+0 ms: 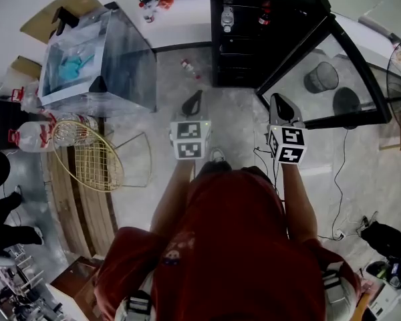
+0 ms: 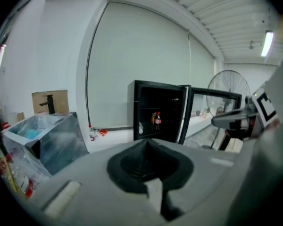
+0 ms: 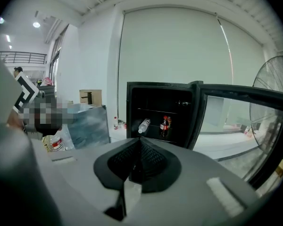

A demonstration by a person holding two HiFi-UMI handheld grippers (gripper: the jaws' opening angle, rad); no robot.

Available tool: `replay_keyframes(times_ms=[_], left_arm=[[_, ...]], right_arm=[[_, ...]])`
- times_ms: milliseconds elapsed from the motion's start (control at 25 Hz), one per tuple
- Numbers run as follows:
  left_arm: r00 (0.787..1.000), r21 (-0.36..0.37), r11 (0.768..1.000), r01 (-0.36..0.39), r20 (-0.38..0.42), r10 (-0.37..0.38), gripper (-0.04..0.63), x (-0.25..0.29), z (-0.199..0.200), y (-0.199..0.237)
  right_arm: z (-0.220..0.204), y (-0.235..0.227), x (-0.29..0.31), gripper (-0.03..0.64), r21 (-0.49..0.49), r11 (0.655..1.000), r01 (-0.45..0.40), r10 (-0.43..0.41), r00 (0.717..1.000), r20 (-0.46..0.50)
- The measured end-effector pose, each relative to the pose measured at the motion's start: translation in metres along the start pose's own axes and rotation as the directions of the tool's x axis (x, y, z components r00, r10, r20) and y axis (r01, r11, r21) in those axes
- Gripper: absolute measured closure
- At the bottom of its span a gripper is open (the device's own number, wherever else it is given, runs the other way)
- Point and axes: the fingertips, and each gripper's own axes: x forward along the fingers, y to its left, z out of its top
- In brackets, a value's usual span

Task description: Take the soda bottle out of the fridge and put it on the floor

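Floor [image 1: 234,112]: grey, bare in front of the fridge, the intended set-down place. Fridge [image 1: 240,52]: black, 1 unit, standing ahead of the person with its glass door [image 3: 198,112] already swung wide to the right. Left hand-held gripper [image 2: 146,147]: clenched, nothing between its jaws, pointed at the fridge. Right hand-held gripper [image 3: 140,147]: clenched, likewise empty, level with the left one and well short of the shelf. Soda bottle [image 3: 164,125]: upright on the inner shelf, red label. Clear bottle [image 3: 144,125]: tilted just beside it. Step judged: approach, grasp not yet begun. Next move calls for closing in, releasing 1 pair of jaws, and straddling the soda bottle without touching its neighbour.
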Motion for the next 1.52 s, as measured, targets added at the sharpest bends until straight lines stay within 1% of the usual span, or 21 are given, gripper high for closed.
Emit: replay_keyframes(times_ms=[200,320,480,680,920,1120,1320,1520], left_arm=[[1.0,0.008,1.0,0.027,-0.005,-0.027,0.595,0.023,0.009,0.012],[0.999,0.014,0.999,0.045,-0.013,-0.045,0.595,0.034,0.009,0.01],[0.999,0.021,0.999,0.05,-0.023,-0.049,0.595,0.052,0.009,0.009],[0.999,0.027,0.999,0.045,-0.008,-0.045,0.595,0.079,0.021,0.004],[0.999,0.048,0.998,0.044,0.013,-0.045,0.595,0.126,0.047,-0.003],[0.999,0.05,0.998,0.047,0.016,-0.048,0.594,0.162,0.065,-0.022],[0.999,0.053,0.998,0.046,0.007,-0.047,0.595,0.193,0.067,-0.033],[0.999,0.055,0.997,0.048,0.012,-0.049,0.595,0.22,0.061,-0.045]], right_arm=[[0.01,-0.005,0.023,0.615,0.01,0.999,0.032,-0.032,0.999,-0.003],[0.008,-0.012,0.029,0.615,0.026,0.999,0.046,-0.046,0.999,-0.007],[0.005,-0.023,0.043,0.615,0.043,0.998,0.053,-0.053,0.999,-0.01],[0.012,-0.045,0.069,0.615,0.054,0.998,0.041,-0.041,0.999,0.006],[0.038,-0.083,0.111,0.615,0.042,0.999,0.028,-0.03,0.999,0.04],[0.047,-0.113,0.131,0.615,0.025,1.0,0.005,-0.006,0.999,0.042],[0.046,-0.136,0.153,0.615,0.031,0.999,-0.011,0.009,0.999,0.051],[0.032,-0.155,0.172,0.615,0.043,0.999,-0.023,0.02,0.998,0.058]])
